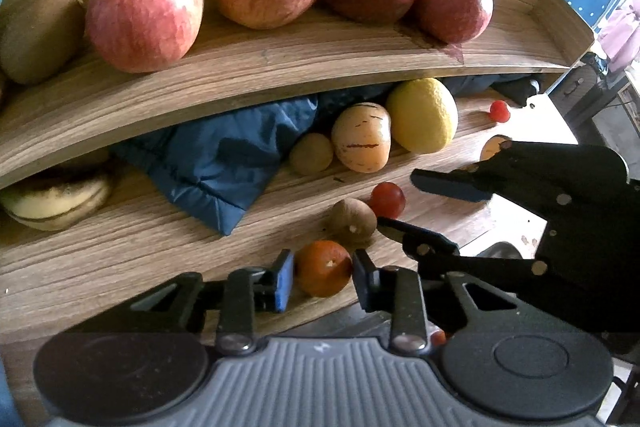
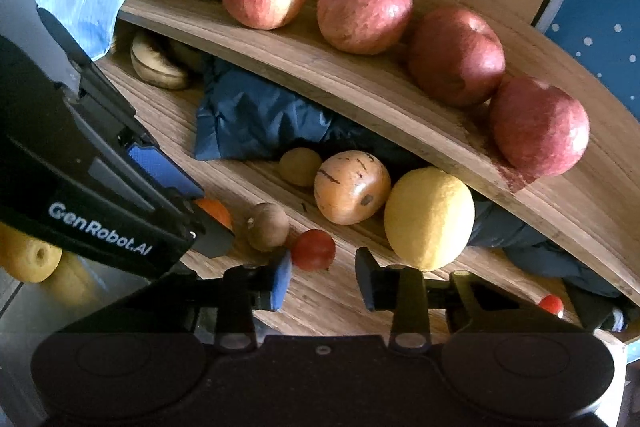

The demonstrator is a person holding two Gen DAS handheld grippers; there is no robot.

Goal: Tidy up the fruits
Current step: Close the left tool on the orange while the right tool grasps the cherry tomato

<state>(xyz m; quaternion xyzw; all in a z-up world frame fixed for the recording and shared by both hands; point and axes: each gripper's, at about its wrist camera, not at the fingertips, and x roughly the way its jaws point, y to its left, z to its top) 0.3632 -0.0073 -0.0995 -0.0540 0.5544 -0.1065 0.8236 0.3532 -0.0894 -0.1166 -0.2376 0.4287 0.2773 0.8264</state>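
A small orange (image 1: 323,269) lies on the lower wooden board (image 1: 120,247) near its front edge. My left gripper (image 1: 324,277) is open with one pad on each side of the orange, which nearly fills the gap. A brown kiwi (image 1: 353,221) and a red cherry tomato (image 1: 387,199) lie just beyond. My right gripper (image 2: 324,279) is open and holds nothing, and the tomato (image 2: 313,250) sits just past its left fingertip. In the right wrist view the left gripper (image 2: 214,215) comes in from the left with the orange (image 2: 216,211) between its fingers.
The upper shelf (image 1: 280,67) carries several apples (image 1: 144,13) and kiwis. A lemon (image 1: 422,115), a striped melon (image 1: 362,137), a small round fruit (image 1: 311,153), bananas (image 1: 56,201) and a blue cloth (image 1: 212,163) lie under it. Another cherry tomato (image 1: 499,110) lies at the far right.
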